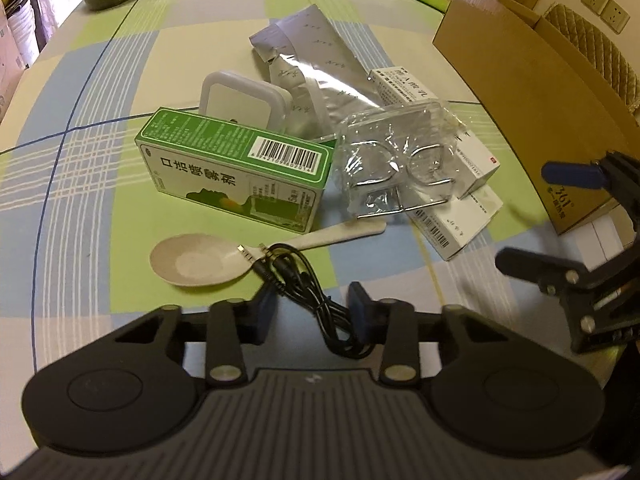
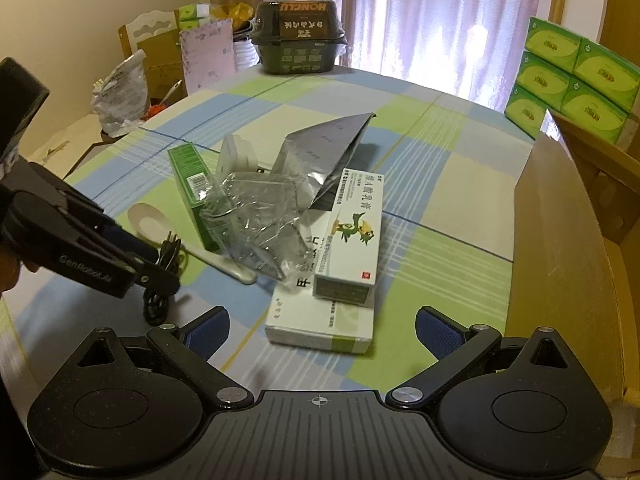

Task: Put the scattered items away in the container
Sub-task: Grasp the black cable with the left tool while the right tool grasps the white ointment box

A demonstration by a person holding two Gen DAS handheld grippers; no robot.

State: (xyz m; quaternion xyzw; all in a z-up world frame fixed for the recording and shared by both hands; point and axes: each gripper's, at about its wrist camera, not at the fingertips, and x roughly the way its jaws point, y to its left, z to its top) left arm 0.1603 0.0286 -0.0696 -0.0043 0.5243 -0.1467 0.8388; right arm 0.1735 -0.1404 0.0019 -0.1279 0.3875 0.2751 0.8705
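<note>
On the checked tablecloth lies a pile: a green box (image 1: 236, 172), a white spoon (image 1: 192, 260), a clear packet with metal hooks (image 1: 396, 164), a silver foil bag (image 1: 316, 52), a white square lid (image 1: 236, 100) and white medicine boxes (image 2: 352, 240). A black audio cable (image 1: 304, 284) runs from the spoon back between the fingers of my left gripper (image 1: 312, 312), which stands open around it, pads apart from it. My right gripper (image 2: 322, 332) is wide open just short of the lower white box (image 2: 320, 328). The cardboard box (image 1: 520, 80) stands open at the right.
A dark noodle bowl (image 2: 298, 40) sits at the table's far edge. Green tissue packs (image 2: 568, 76) are stacked behind the cardboard box (image 2: 560, 240). A chair and bags (image 2: 120, 92) stand beyond the table's left side. The left gripper (image 2: 156, 260) is close to my right one.
</note>
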